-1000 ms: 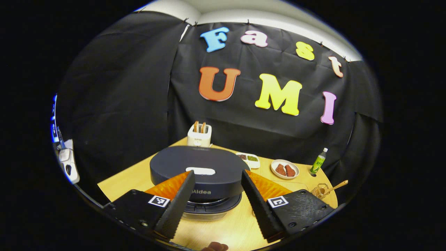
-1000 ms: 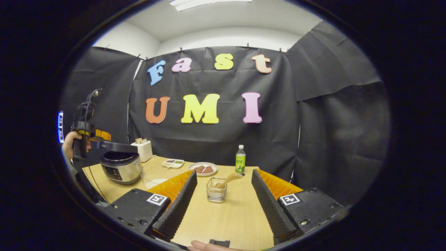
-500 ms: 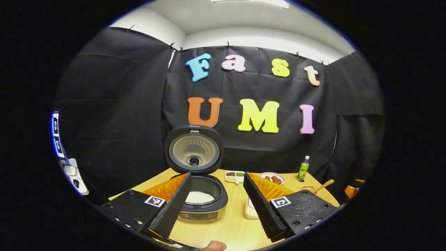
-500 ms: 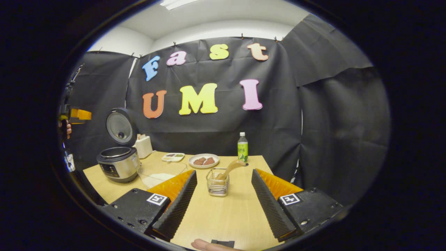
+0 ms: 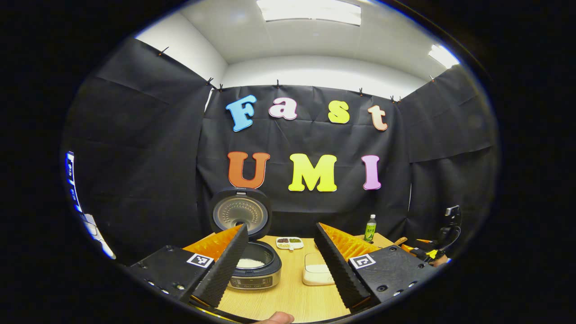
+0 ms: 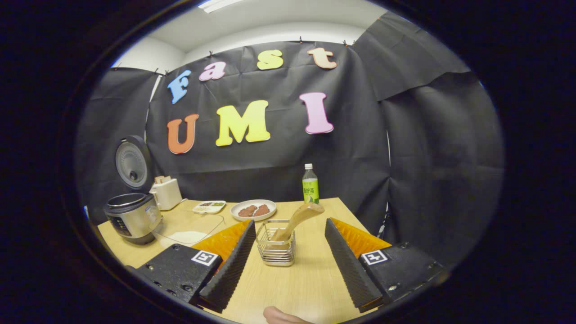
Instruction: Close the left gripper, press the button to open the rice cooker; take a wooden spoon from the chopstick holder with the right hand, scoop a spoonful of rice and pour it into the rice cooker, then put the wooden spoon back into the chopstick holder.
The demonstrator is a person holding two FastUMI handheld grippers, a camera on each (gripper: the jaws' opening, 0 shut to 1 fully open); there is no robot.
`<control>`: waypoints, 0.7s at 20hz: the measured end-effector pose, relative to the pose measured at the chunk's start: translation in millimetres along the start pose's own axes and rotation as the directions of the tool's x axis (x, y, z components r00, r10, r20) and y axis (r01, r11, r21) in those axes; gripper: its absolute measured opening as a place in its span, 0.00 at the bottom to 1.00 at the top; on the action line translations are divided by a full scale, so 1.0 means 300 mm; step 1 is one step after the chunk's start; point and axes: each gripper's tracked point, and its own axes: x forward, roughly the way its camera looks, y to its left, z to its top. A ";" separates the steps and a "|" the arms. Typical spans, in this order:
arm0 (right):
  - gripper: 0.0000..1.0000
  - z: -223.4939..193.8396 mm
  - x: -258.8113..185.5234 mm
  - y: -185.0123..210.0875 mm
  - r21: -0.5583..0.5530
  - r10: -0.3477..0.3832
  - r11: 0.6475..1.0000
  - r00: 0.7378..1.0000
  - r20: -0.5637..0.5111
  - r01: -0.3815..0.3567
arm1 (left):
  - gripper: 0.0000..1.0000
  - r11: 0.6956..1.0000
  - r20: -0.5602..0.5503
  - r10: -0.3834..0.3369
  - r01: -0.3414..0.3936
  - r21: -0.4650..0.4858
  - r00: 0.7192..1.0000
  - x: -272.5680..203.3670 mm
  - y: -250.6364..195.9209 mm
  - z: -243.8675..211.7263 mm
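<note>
Left gripper (image 5: 280, 263) agape; right gripper (image 6: 290, 258) likewise (both empty)

The rice cooker (image 5: 254, 270), shut a second ago, is now standing open, its lid (image 5: 241, 213) upright at centre-left of the left gripper view. The left gripper (image 5: 281, 265) is pulling back and up from it. The right gripper (image 6: 288, 258) is closing in on the chopstick holder (image 6: 275, 248) and wooden spoon (image 6: 299, 217).

Wooden spoon (image 6: 298, 218) stands in chopstick holder (image 6: 275, 253) on table (image 6: 306, 288).
</note>
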 end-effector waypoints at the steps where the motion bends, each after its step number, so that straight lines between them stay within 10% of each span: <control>1: 0.98 -0.013 0.037 -0.004 0.020 -0.016 1.000 1.000 -0.008 0.016 | 0.94 1.000 0.009 -0.006 0.006 -0.005 1.000 -0.022 -0.006 -0.002; 5: 0.96 -0.081 0.183 -0.029 0.003 -0.077 0.997 0.995 -0.063 0.077 | 0.94 0.999 0.003 -0.044 0.044 0.032 0.999 -0.081 -0.031 -0.021; 14: 0.49 -0.100 0.388 0.017 0.041 -0.077 0.996 0.993 -0.093 0.081 | 0.94 0.998 0.006 -0.044 0.044 0.048 0.999 -0.122 -0.005 -0.039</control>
